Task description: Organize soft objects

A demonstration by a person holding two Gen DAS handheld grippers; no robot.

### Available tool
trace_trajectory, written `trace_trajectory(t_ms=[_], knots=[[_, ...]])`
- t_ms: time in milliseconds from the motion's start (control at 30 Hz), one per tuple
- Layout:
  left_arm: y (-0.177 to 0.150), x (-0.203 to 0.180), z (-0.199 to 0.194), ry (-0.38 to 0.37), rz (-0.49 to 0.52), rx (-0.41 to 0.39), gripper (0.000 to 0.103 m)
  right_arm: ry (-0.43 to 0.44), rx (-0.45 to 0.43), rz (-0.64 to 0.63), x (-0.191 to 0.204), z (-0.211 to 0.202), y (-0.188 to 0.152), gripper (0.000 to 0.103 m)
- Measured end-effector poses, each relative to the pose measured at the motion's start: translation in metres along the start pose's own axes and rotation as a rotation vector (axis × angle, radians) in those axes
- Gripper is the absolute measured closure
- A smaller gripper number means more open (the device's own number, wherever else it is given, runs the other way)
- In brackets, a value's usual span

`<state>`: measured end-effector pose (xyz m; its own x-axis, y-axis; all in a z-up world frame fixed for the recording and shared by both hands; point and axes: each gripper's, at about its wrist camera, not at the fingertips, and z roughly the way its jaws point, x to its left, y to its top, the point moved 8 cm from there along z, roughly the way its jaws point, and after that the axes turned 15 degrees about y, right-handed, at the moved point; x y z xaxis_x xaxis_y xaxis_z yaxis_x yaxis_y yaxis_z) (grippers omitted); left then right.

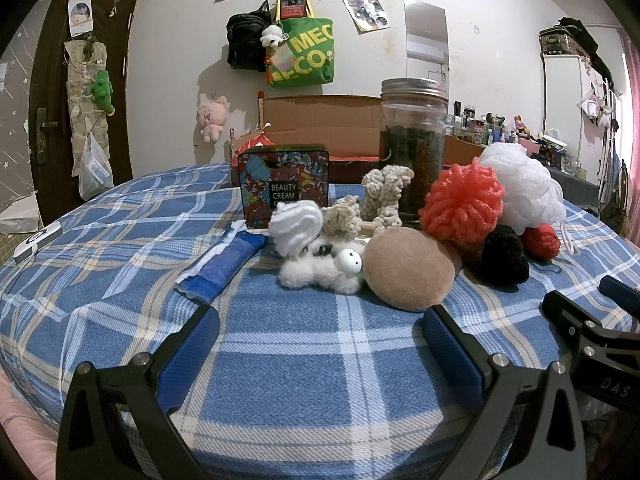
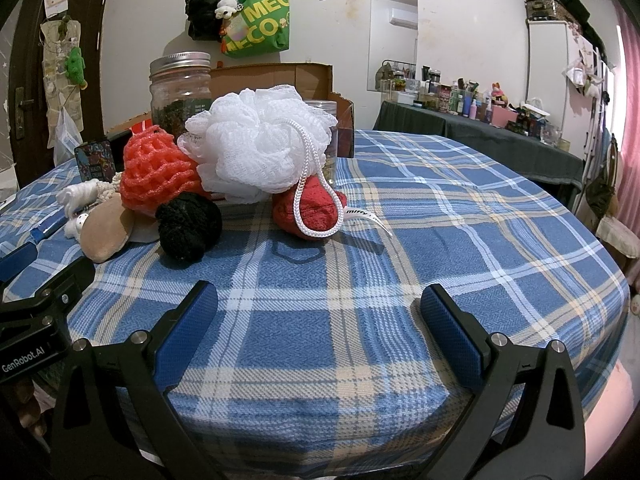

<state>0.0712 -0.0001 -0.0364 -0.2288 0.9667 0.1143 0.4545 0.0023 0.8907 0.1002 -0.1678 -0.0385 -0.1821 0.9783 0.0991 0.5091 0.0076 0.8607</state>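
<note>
A heap of soft things lies on the plaid cloth: a tan round puff (image 1: 408, 268) (image 2: 105, 232), a fluffy white toy (image 1: 320, 268), a white foam net (image 1: 295, 227), beige crochet pieces (image 1: 382, 196), an orange foam net (image 1: 462, 206) (image 2: 158, 170), a white mesh bath pouf (image 1: 524, 188) (image 2: 260, 148) with a cord loop, a black knit ball (image 1: 503, 258) (image 2: 188, 226) and a red knit piece (image 1: 541, 242) (image 2: 310, 208). My left gripper (image 1: 320, 350) stands open just before the tan puff. My right gripper (image 2: 318, 334) stands open, nothing between its fingers, short of the red piece.
Behind the heap stand a floral "BEAUTY CREAM" tin (image 1: 283, 184), a glass jar (image 1: 414, 148) (image 2: 182, 92) with dark contents and a cardboard box (image 1: 320, 120). A folded blue cloth (image 1: 224, 264) lies left of the heap. A cluttered side table (image 2: 480, 120) stands at right.
</note>
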Motion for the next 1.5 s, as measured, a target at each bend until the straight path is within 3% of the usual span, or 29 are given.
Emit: trace_trajectory(t_ms=[500, 833, 1067, 1500], knots=[[0.002, -0.001, 0.000, -0.019, 0.006, 0.012, 0.000, 0.035, 0.020, 0.022, -0.005, 0.005, 0.006, 0.000], [0.046, 0.003, -0.003, -0.075, -0.002, -0.042, 0.000, 0.088, -0.054, 0.018, -0.012, -0.011, 0.050, 0.000], [0.070, -0.006, 0.002, -0.148, 0.026, -0.040, 0.000, 0.158, -0.045, 0.012, -0.016, 0.000, 0.079, 0.000], [0.083, 0.025, 0.042, -0.183, 0.006, 0.109, 0.000, 0.265, 0.015, 0.027, -0.017, 0.023, 0.103, 0.000]])
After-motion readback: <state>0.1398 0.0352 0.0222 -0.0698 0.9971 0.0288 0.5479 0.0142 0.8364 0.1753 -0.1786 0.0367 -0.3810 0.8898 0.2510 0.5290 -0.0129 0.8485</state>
